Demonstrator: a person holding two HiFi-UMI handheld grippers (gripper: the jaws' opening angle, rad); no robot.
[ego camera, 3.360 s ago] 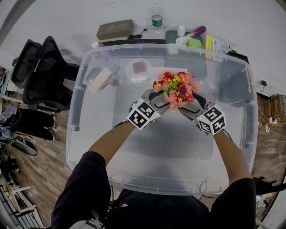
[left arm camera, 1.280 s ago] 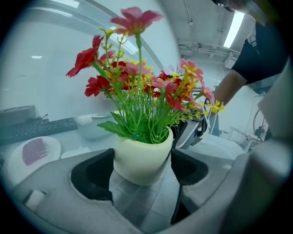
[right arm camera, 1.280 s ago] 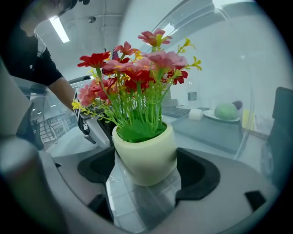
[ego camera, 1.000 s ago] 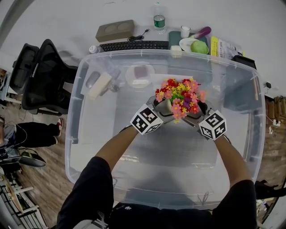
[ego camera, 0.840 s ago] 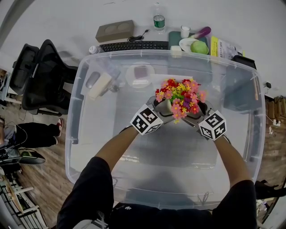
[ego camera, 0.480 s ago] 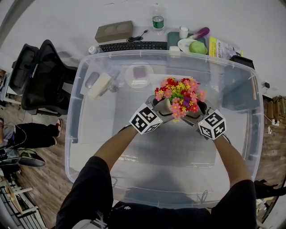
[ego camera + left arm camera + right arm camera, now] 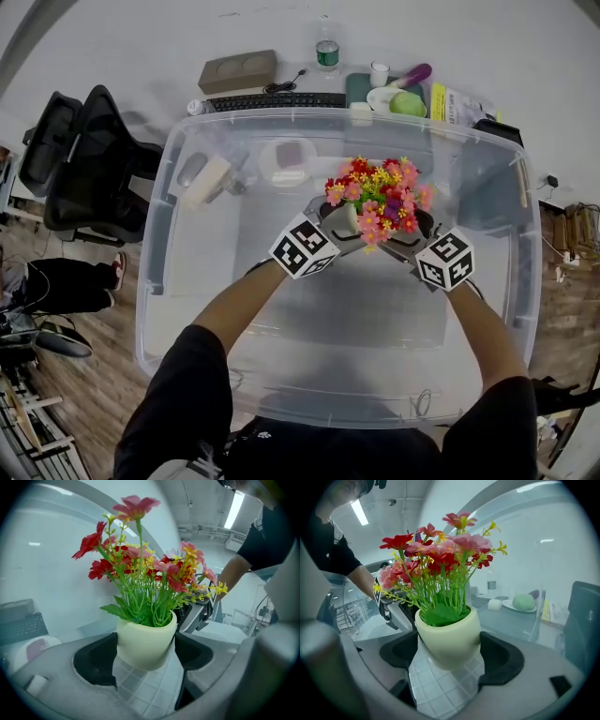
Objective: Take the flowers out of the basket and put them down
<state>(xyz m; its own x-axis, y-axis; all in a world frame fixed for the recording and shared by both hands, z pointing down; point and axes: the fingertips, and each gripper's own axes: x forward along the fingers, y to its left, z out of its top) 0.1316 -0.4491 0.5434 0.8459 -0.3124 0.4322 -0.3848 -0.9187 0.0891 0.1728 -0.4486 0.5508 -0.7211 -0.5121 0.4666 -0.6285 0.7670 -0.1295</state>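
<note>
A bunch of red, pink and yellow flowers point(image 7: 378, 199) stands upright in a small cream pot point(image 7: 343, 221), held inside the outline of a big clear plastic bin point(image 7: 159, 225). My left gripper point(image 7: 336, 223) is shut on the pot from the left and my right gripper point(image 7: 405, 229) from the right. In the left gripper view the pot point(image 7: 144, 641) sits between the black pads point(image 7: 96, 660) of that gripper point(image 7: 145, 652). The right gripper view has the same pot point(image 7: 450, 637) pinched by the right gripper point(image 7: 449, 656). The pot's base is hidden in the head view.
Behind the bin lie a keyboard point(image 7: 277, 99), a water bottle point(image 7: 326, 53), a cardboard tray point(image 7: 232, 68) and a plate with a green item point(image 7: 401, 99). A black office chair point(image 7: 84, 150) stands at the left. A white bowl point(image 7: 289, 159) and a beige block point(image 7: 208, 178) show through the bin.
The flowers look slightly larger and nearer the camera than in the earliest frame, so the pot has come up a little. Both grippers kept their hold.
</note>
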